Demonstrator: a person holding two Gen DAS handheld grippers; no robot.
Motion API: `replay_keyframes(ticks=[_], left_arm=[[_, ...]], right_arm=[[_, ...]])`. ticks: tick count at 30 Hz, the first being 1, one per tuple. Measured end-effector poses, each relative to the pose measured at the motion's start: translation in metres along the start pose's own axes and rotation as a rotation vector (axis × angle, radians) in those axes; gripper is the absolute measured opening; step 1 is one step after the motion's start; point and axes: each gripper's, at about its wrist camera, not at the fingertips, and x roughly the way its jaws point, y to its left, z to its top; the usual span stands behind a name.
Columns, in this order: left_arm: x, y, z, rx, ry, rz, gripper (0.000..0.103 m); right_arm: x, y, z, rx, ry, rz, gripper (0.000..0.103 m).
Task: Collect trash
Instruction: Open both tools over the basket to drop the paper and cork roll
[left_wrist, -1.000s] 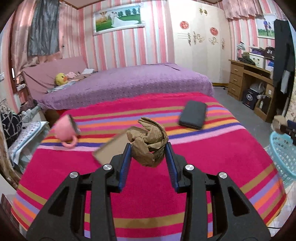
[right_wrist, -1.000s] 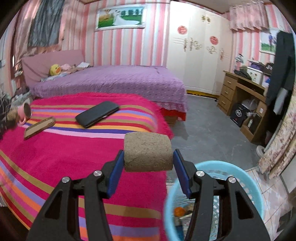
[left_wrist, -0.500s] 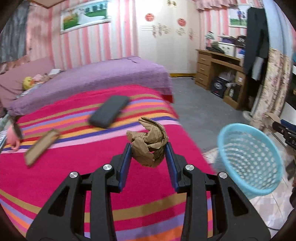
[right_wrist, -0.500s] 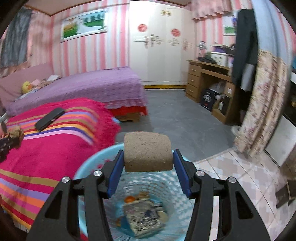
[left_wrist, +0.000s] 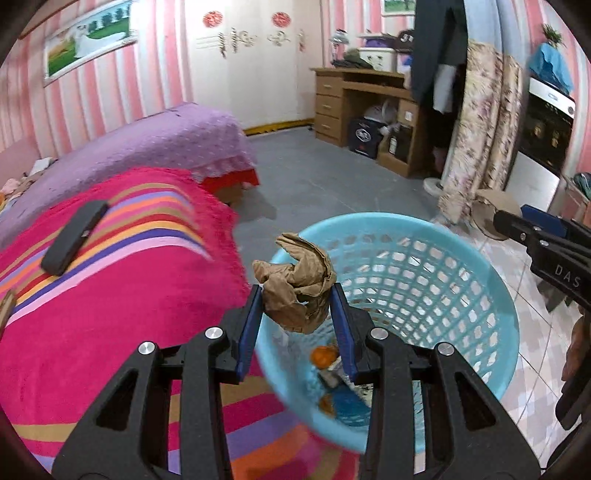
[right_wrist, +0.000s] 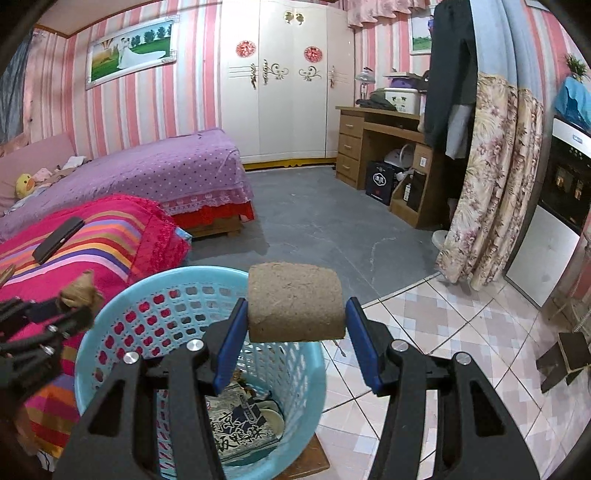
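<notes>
Left of the left gripper lies a bed under a pink blanket with coloured stripes, its fringed edge ending just beside the gripper's left finger. On that blanket, well to the left and farther off, rests a flat black case; a brown thing shows only as a sliver at the far left edge. Beyond it stands a second bed with a purple dotted cover, where a yellow plush toy lies among small cloths. Directly below and ahead of both grippers a light blue perforated basket stands beside the striped bed, near where grey floor meets patterned tiles.
</notes>
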Motion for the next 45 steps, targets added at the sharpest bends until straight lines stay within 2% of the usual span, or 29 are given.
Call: replay_keyframes(ticks=[1,2,3,6,12,18,22,25,28,32,35,40,45], left_arm=[[0.004,-0.003,0.002,0.002,0.001,-0.005,0.039],[0.007,-0.004,0.004,0.009,0.006,-0.007,0.046],[0.011,-0.007,0.005,0.026,0.02,-0.006,0.059],[0.01,-0.004,0.009,0.029,-0.006,0.037,0.08],[-0.006,0.028,0.012,-0.009,-0.046,0.105,0.092],[-0.036,0.075,0.007,-0.08,-0.095,0.178,0.096],[-0.067,0.103,-0.003,-0.095,-0.138,0.241,0.097],[-0.093,0.123,-0.014,-0.11,-0.167,0.27,0.097],[-0.129,0.147,-0.028,-0.108,-0.209,0.333,0.097],[-0.174,0.183,-0.05,-0.136,-0.24,0.39,0.097],[-0.207,0.212,-0.071,-0.159,-0.248,0.422,0.097],[-0.248,0.244,-0.112,-0.23,-0.253,0.46,0.097],[-0.264,0.246,-0.148,-0.242,-0.248,0.468,0.097]], right_arm=[[0.0,-0.001,0.0,0.004,0.0,0.0,0.053],[0.0,-0.001,0.0,0.005,0.0,0.001,0.053],[0.0,-0.001,0.0,0.005,-0.001,0.001,0.053],[0.0,-0.001,0.0,-0.001,-0.001,0.005,0.053],[0.002,0.007,-0.001,-0.006,0.003,0.02,0.053],[0.01,0.024,0.002,-0.016,0.012,0.057,0.055],[0.018,0.041,0.0,-0.038,0.033,0.052,0.083],[0.011,0.048,0.002,-0.039,0.033,0.05,0.094],[-0.008,0.058,0.004,-0.049,0.018,0.06,0.098],[-0.046,0.088,0.008,-0.096,-0.045,0.059,0.098],[-0.077,0.111,0.007,-0.103,-0.096,0.117,0.098],[-0.122,0.158,-0.023,-0.104,-0.133,0.195,0.098],[-0.148,0.2,-0.057,-0.127,-0.15,0.222,0.098]])
